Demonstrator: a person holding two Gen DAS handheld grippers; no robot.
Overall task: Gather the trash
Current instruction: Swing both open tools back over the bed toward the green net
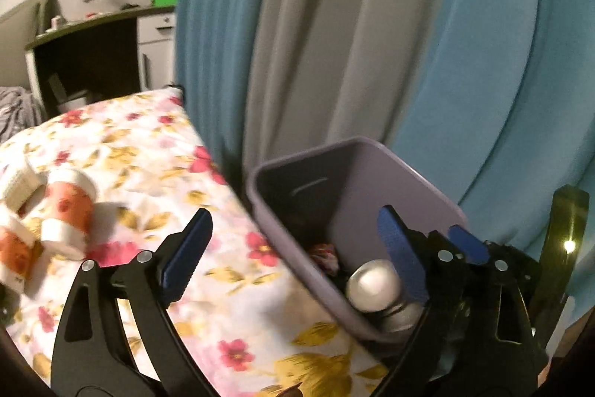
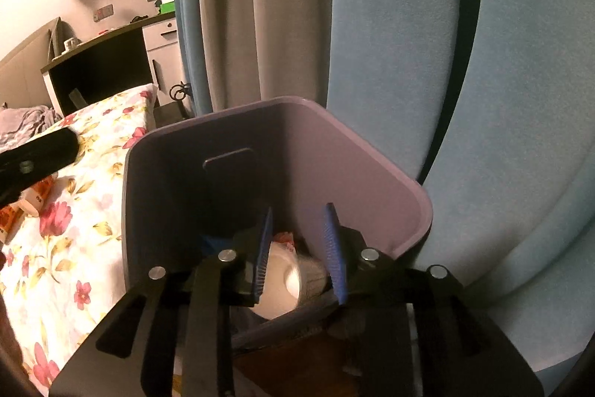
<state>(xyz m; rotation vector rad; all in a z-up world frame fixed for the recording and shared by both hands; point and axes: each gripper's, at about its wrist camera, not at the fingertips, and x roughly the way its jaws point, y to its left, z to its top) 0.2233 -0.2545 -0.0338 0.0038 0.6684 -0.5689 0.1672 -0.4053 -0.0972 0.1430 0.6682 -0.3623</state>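
1. You have a bin [image 2: 372, 173] of smooth, matt lilac plastic.
2. Your bedsheet [image 1: 148, 151] is soft printed floral cloth.
3. The cups [image 1: 68, 211] look like matt paper.
4. The curtains [image 1: 334, 25] are matt folded fabric.
5. The gripper pads [image 1: 399, 255] are ridged blue with a rubbery look.
6. The can [image 1: 372, 285] in the bin looks like glossy metal.

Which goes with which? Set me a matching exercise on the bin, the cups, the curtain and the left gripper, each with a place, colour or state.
1. bin
2. cups
3. curtain
4. left gripper

a. lying on the flowered bedspread
b. blue and grey
c. wide open
d. purple

Pairs: 1-d, 2-a, 3-b, 4-c.
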